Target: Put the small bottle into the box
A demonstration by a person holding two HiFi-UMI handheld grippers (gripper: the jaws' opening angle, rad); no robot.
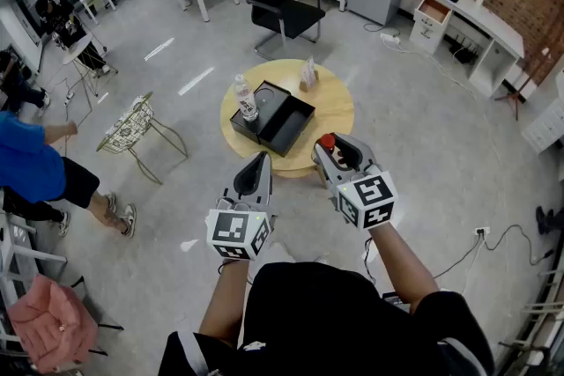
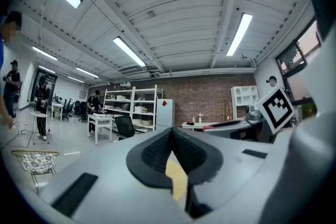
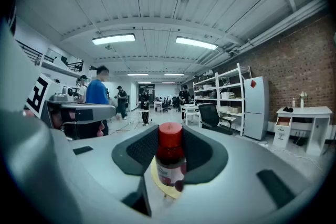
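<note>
Red-capped small bottle (image 3: 169,165): pinched between jaws of right gripper (image 3: 169,138)
Left gripper (image 2: 171,135): jaws pressed together
Black open box (image 1: 289,124): on round wooden table (image 1: 337,106)

The round tabletop (image 1: 335,106) looks like smooth pale wood. The box (image 1: 295,121) is matt black. The small bottle (image 3: 169,157) is glossy, with a smooth red plastic-looking cap.
</note>
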